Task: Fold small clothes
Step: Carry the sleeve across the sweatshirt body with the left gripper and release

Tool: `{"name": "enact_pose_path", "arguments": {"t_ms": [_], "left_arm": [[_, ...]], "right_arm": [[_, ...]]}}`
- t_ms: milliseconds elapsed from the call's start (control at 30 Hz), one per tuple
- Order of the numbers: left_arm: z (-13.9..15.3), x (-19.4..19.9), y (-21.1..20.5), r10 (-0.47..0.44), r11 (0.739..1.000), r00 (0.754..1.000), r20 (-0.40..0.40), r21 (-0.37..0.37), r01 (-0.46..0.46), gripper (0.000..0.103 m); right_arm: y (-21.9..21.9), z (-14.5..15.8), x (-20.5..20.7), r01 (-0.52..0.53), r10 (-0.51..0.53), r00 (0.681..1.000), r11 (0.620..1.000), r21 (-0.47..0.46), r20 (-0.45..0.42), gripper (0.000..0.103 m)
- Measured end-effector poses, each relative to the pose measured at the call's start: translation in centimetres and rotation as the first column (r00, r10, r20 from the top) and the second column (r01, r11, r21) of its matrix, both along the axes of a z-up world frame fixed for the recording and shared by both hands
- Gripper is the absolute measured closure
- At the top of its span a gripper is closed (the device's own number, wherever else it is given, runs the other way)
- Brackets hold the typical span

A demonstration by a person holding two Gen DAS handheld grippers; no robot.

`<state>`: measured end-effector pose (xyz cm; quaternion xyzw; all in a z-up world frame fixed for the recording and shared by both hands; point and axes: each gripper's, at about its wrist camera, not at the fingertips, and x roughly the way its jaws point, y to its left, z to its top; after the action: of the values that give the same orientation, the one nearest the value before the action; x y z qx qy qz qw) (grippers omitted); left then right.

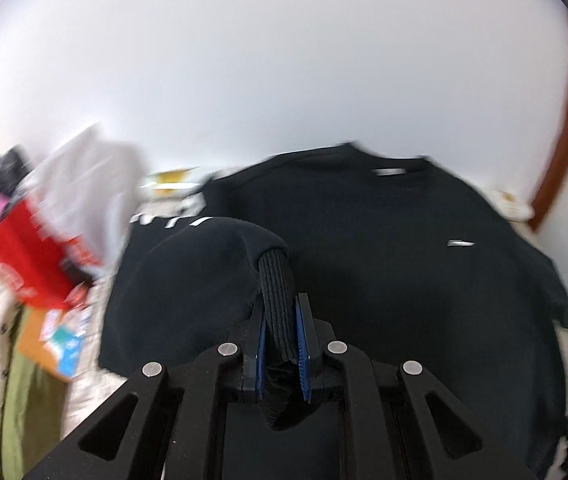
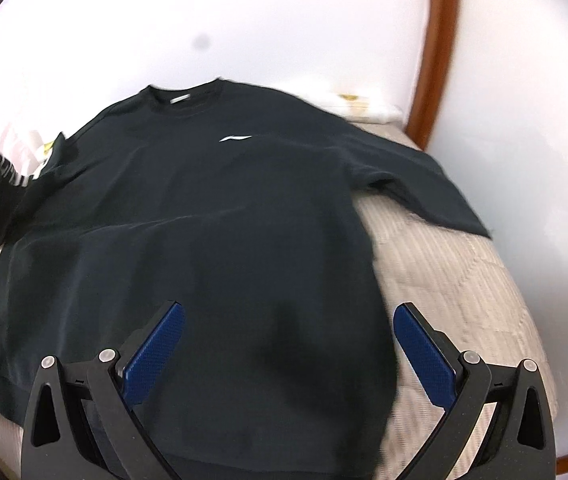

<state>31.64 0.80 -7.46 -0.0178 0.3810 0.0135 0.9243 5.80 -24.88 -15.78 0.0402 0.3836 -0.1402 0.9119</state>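
Bed [image 2: 464, 288], quilted cover: black sweatshirt [image 2: 212, 216] flat, collar at far edge. Left gripper [image 1: 282, 320] clenched on ribbed cuff [image 1: 276, 280], sleeve lifted over body. Right gripper [image 2: 288, 344] released above hem.

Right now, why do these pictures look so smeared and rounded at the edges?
Left wrist view: motion blur smears the red bag, while the ribbed cuff in the left gripper stays sharp. Right wrist view: the black sweatshirt is only mildly soft. Both: fisheye lenses bend straight lines and darken corners.
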Motion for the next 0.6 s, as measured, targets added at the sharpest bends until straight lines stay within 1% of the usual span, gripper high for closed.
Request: {"name": "enact_pose_path", "arguments": {"t_ms": [67,133,200,300,400,467,533,567,600], "left_arm": [[0.1,0.8,-3.1,-0.057,0.998,0.998,0.01,-0.004,0.057,0.091],[-0.2,1.5,-6.6,-0.114,0.993,0.993,0.013,0.004,0.114,0.091],[-0.8,2.3,-9.5,-0.159,0.987,0.987,0.003,-0.012,0.159,0.091],[-1.8,3.5,-12.6,-0.229,0.97,0.973,-0.014,-0.082,0.227,0.091],[-2.6,4.4,-15.2,-0.269,0.956,0.963,-0.027,-0.132,0.263,0.091],[-3.0,4.8,-16.0,-0.292,0.943,0.956,-0.03,-0.174,0.282,0.091],[-3.3,5.0,-16.4,-0.327,0.92,0.945,-0.031,-0.24,0.31,0.09],[-3.3,5.1,-16.6,-0.338,0.912,0.941,-0.032,-0.259,0.318,0.089],[-3.4,5.0,-16.3,-0.355,0.898,0.934,-0.029,-0.288,0.333,0.089]], "right_arm": [[-1.2,-0.1,-0.4,0.003,-0.003,1.0,1.0,0.013,0.001,0.0],[-1.9,-0.2,-0.5,0.009,-0.009,1.0,1.0,0.007,-0.003,0.0],[-2.4,-0.4,-0.6,0.011,-0.011,1.0,1.0,0.001,-0.011,0.0],[-3.2,-0.8,-0.7,0.019,-0.019,1.0,1.0,-0.004,-0.022,0.0],[-3.8,-1.3,-0.8,0.018,-0.018,0.999,1.0,-0.01,-0.036,0.0],[-3.8,-1.6,-0.5,0.016,-0.017,0.999,1.0,-0.014,-0.048,0.0],[-3.5,-1.9,-0.1,0.011,-0.012,0.998,1.0,-0.018,-0.058,0.0],[-3.1,-2.0,0.4,0.005,-0.006,0.998,1.0,-0.021,-0.064,0.0],[-2.8,-2.0,0.8,-0.002,0.0,0.998,1.0,-0.021,-0.066,0.0]]}}
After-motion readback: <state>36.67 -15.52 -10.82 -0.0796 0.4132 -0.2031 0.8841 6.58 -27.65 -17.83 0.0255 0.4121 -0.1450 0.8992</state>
